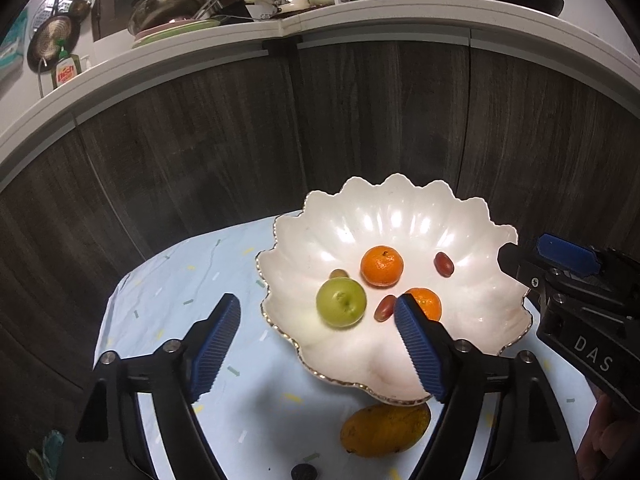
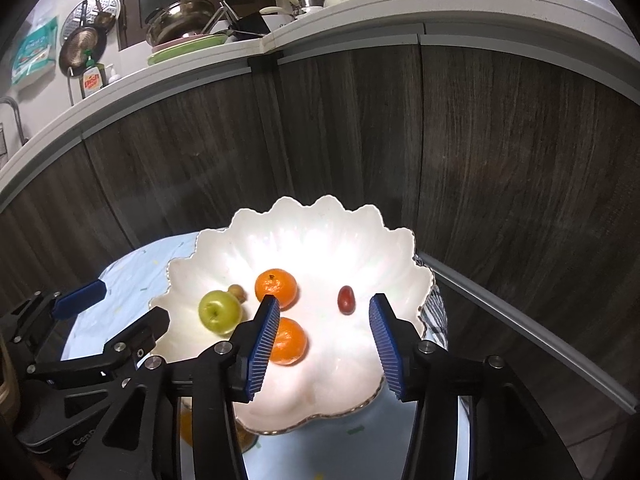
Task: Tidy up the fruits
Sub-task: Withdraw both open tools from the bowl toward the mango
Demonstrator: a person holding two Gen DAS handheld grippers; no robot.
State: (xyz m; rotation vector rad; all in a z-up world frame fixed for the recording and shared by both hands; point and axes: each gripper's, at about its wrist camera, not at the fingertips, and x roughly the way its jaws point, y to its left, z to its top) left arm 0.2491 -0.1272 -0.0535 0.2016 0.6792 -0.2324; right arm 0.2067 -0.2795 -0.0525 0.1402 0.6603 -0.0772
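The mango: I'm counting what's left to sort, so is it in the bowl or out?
Out. The mango lies on the blue cloth in front of the white bowl, below its near rim.

Fruit (image 2: 220, 312) in scalloped bowl (image 2: 320, 216)

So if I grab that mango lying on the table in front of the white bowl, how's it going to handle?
The mango looks smooth-skinned and rounded, so ribbed pads might slip unless they close across its narrow width. Being oblong, it would probably rock or roll sideways if nudged. It looks bigger than the tangerines, so likely heavier.
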